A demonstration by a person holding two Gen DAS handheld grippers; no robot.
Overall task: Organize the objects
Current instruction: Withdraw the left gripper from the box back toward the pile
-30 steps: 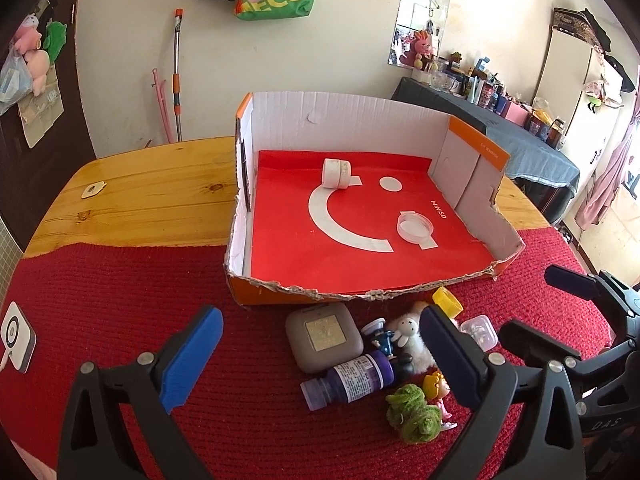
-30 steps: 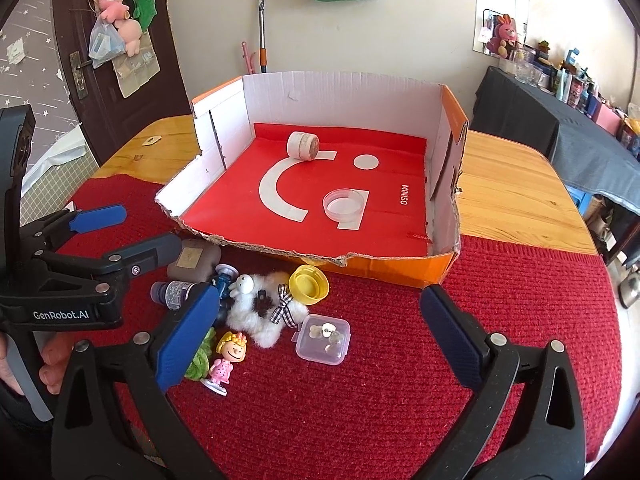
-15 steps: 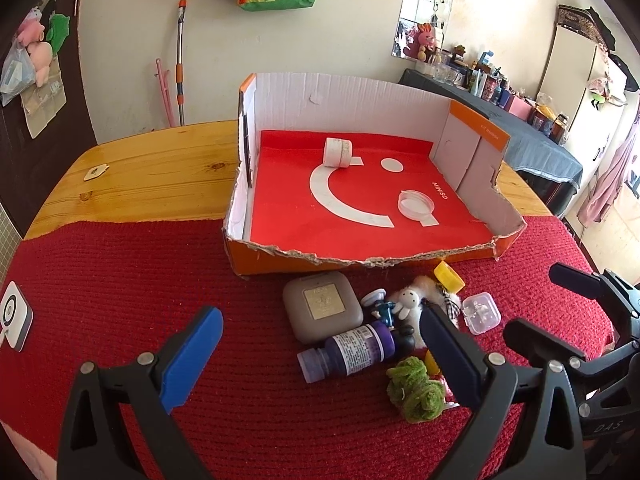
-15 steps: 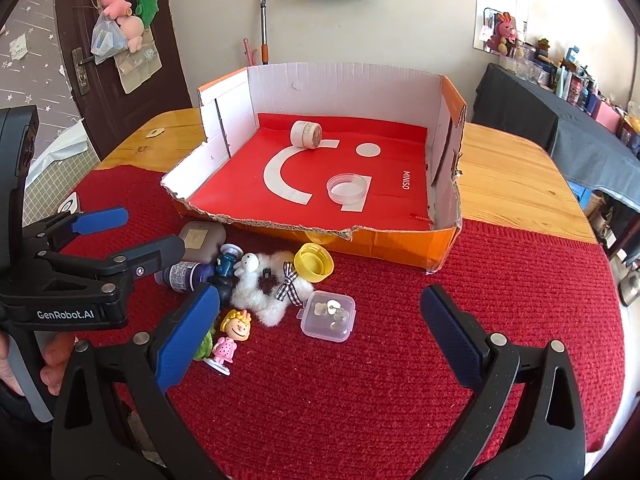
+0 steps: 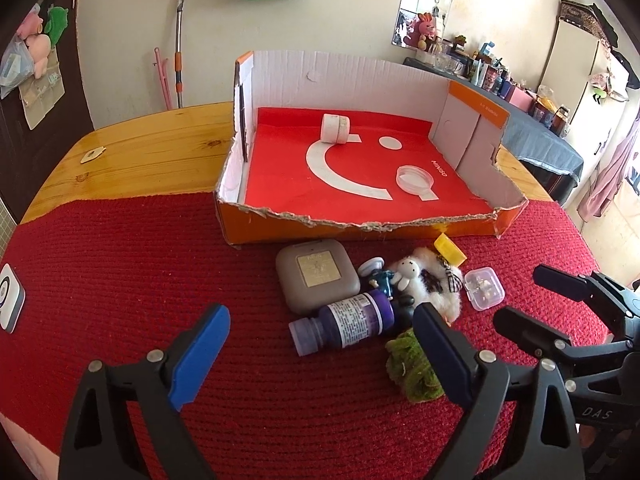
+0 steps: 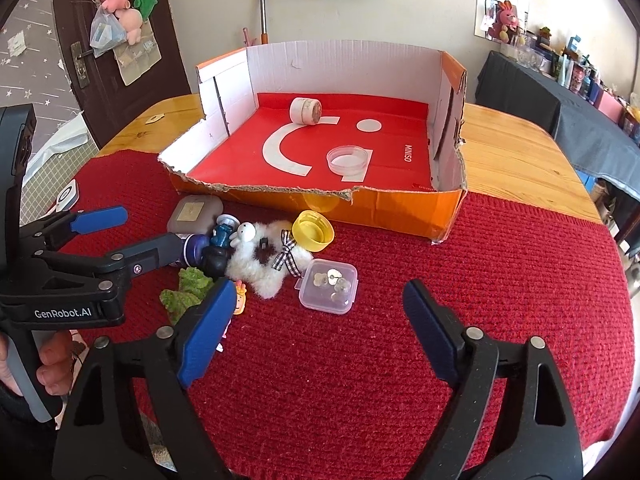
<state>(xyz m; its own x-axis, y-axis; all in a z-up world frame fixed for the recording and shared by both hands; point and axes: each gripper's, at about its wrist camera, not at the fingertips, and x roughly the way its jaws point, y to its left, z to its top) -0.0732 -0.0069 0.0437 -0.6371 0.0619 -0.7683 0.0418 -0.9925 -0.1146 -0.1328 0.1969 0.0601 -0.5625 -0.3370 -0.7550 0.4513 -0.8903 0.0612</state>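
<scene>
A cardboard box (image 5: 476,116) with a red floor (image 6: 452,80) holds a tape roll (image 5: 335,128) and a clear round lid (image 5: 414,178). In front of it on the red mat lie a grey case (image 5: 316,280), a purple bottle (image 5: 348,324), a white plush (image 6: 264,264), a yellow cap (image 6: 313,231), a small clear box (image 6: 329,286), a green scrunchie (image 5: 414,366) and small figurines. My left gripper (image 5: 320,356) is open, just short of the bottle. My right gripper (image 6: 316,334) is open, just short of the clear box.
The mat (image 5: 120,264) covers the near part of a wooden table (image 5: 140,152). A small white device (image 5: 10,298) lies at the mat's left edge. A dark-clothed side table (image 6: 560,100) stands to the right.
Both grippers have moved back and down from the box; the pile now sits higher in both views. Both remain open and nothing on the mat has moved.
</scene>
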